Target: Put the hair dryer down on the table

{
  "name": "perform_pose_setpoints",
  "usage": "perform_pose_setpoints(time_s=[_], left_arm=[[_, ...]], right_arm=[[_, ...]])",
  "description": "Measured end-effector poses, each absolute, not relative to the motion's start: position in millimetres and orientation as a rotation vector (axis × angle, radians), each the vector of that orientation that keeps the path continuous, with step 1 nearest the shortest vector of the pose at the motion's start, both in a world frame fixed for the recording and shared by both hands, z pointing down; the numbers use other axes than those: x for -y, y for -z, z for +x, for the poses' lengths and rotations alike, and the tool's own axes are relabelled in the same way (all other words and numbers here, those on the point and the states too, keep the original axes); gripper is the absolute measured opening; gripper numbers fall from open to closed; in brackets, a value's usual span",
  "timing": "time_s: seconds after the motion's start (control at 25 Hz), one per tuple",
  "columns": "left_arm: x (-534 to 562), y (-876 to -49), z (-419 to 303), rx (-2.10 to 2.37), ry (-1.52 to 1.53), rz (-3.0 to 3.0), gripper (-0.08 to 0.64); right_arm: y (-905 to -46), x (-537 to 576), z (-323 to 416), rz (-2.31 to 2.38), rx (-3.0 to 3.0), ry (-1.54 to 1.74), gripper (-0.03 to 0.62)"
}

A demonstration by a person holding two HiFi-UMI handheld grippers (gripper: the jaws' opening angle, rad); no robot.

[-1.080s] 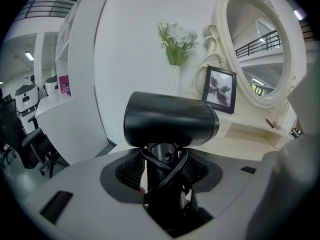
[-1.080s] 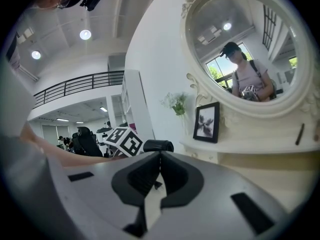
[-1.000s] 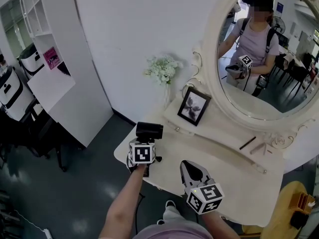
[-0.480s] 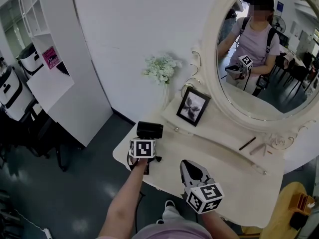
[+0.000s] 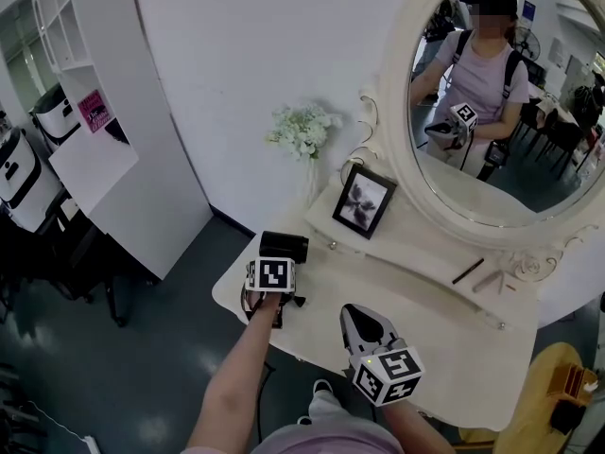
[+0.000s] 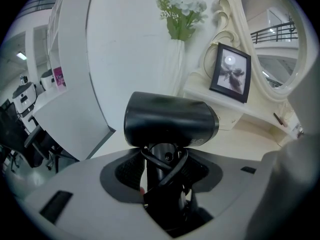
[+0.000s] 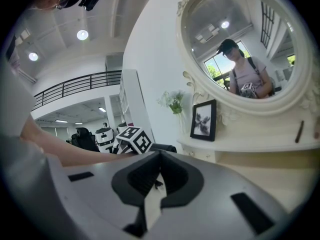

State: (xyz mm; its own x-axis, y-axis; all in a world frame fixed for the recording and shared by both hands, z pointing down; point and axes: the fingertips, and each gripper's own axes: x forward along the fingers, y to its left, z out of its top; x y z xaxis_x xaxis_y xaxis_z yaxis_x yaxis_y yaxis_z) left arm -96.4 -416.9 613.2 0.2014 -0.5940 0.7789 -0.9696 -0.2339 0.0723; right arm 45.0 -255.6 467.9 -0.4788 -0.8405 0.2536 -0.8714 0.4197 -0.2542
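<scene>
Hanging low over table (image 5: 444, 322), dryer (image 6: 170, 119) is pinched at handle by left gripper (image 6: 162, 166), right gripper (image 5: 354, 310) pressed together, empty; set-down, then release, is judged next.

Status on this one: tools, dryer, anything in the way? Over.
Left tool shut on dryer handle. Right tool shut, empty. Dryer low over table left end, touchdown unclear. Nothing seen in the way.

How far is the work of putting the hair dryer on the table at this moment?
Done: the hair dryer is over the left end of the table. In hand: the left gripper clamps its handle. Left: rest it on the tabletop and open the fingers.
</scene>
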Motion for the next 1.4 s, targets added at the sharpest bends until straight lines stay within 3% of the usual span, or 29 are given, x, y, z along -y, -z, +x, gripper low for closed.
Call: perform_pose_setpoints(time_s=[1.4], left_arm=[[419, -641, -93, 1.288, -0.952, 1.780, 0.222]], right_arm=[[-473, 251, 54, 1.583, 2.549, -0.582, 0.000]])
